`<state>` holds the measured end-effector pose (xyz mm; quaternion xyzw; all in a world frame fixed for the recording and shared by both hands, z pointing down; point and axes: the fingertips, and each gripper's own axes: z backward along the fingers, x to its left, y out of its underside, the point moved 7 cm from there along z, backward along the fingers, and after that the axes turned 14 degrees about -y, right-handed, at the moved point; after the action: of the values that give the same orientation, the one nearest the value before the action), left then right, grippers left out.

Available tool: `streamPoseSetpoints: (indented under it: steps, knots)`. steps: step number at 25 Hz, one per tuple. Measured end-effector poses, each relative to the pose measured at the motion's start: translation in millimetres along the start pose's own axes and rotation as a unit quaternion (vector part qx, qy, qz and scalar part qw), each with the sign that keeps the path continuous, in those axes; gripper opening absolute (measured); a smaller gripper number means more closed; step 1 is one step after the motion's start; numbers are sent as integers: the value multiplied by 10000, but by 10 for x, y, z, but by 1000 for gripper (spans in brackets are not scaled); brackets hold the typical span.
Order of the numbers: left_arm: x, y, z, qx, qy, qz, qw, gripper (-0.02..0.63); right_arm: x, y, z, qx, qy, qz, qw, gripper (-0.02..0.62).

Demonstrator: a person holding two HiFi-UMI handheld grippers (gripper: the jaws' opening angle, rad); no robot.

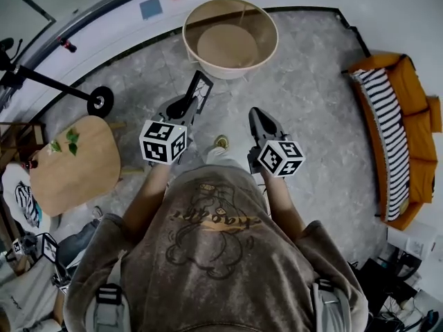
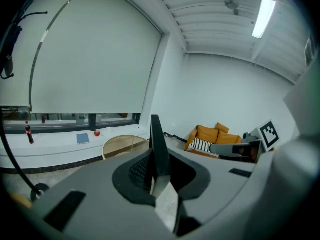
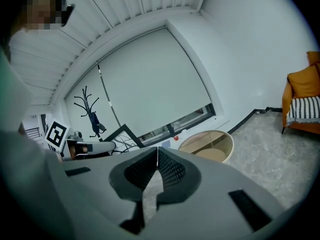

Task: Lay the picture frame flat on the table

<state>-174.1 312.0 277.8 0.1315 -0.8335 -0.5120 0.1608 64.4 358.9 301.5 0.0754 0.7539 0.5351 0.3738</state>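
A black picture frame [image 1: 200, 90] is held upright in the air, with my left gripper [image 1: 185, 108] shut on its lower edge. In the left gripper view the frame [image 2: 158, 146] stands edge-on between the pads. In the right gripper view the frame [image 3: 118, 133] shows to the left, held by the left gripper [image 3: 111, 145]. My right gripper [image 1: 257, 118] hangs beside it with its jaws shut and nothing between them [image 3: 158, 156]. The round beige table [image 1: 230, 39] with a glass top stands just ahead of both grippers, on the grey stone floor.
An orange sofa [image 1: 408, 137] with a striped cushion [image 1: 386, 137] stands at the right. A small wooden side table [image 1: 73, 168] with a plant is at the left. A white window sill [image 1: 104, 26] with a blue book [image 1: 150, 7] curves behind the round table.
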Motion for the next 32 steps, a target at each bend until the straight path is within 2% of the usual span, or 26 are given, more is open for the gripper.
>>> streamPoseSetpoints:
  steps: [17,24,32]
  knots:
    - [-66,-460,-860,-78,-302,132,9994,58,-893,-535,-434,113,-277,18,9995,20]
    - [-21,-483,-959,-80,-410,213,9989,58,-1023,-566,-544,176,-342,-30,9993,20]
    - [30,-547,-1197,-111,-323,224,9992,58,-1131,-589,-677,210,-288,-45,9994,20]
